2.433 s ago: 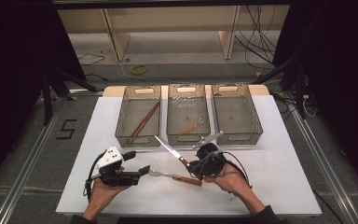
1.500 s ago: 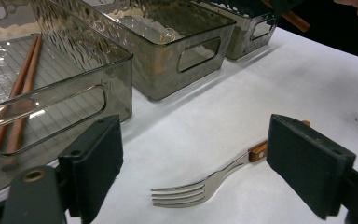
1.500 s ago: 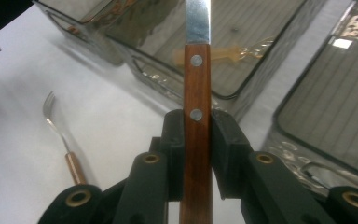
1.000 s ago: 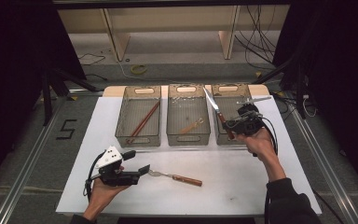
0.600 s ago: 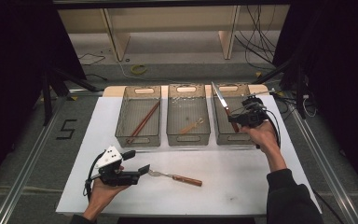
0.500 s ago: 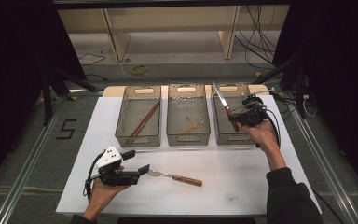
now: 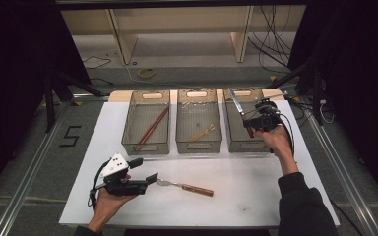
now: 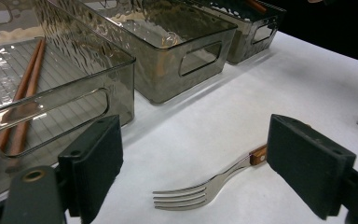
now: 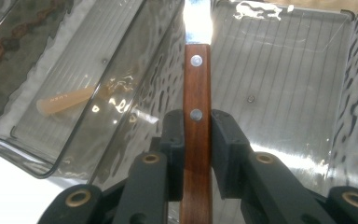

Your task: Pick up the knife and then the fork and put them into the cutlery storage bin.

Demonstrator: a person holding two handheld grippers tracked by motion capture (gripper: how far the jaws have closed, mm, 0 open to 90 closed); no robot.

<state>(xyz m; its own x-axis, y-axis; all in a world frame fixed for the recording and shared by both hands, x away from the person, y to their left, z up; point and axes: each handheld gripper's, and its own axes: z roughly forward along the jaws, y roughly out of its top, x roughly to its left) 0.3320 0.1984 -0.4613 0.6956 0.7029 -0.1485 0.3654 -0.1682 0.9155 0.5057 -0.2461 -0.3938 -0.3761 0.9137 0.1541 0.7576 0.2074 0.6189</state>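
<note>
My right gripper point(image 7: 252, 124) point(image 9: 196, 137) is shut on the wooden handle of a knife point(image 7: 237, 105) point(image 9: 196, 88), holding it over the right-hand clear bin point(image 7: 236, 142) point(image 9: 279, 84), blade pointing toward the bin's far end. A fork point(image 7: 182, 186) point(image 8: 200, 192) with a wooden handle lies on the white table near the front. My left gripper point(image 7: 147, 178) point(image 8: 205, 161) rests low on the table beside the fork's tines, jaws wide open with the tines between them, untouched.
Three clear bins stand in a row at the back. The left bin point(image 7: 145, 142) point(image 8: 74, 60) holds chopsticks point(image 7: 151, 129) point(image 8: 21, 93). The middle bin point(image 7: 198, 142) point(image 8: 186, 42) holds a small pale utensil point(image 7: 202, 132) point(image 9: 65, 101). Cables lie on the floor beyond the table.
The right hand has carried the knife from the table's front up to the right bin and settled slightly lower over it. The left hand and the fork have stayed put.
</note>
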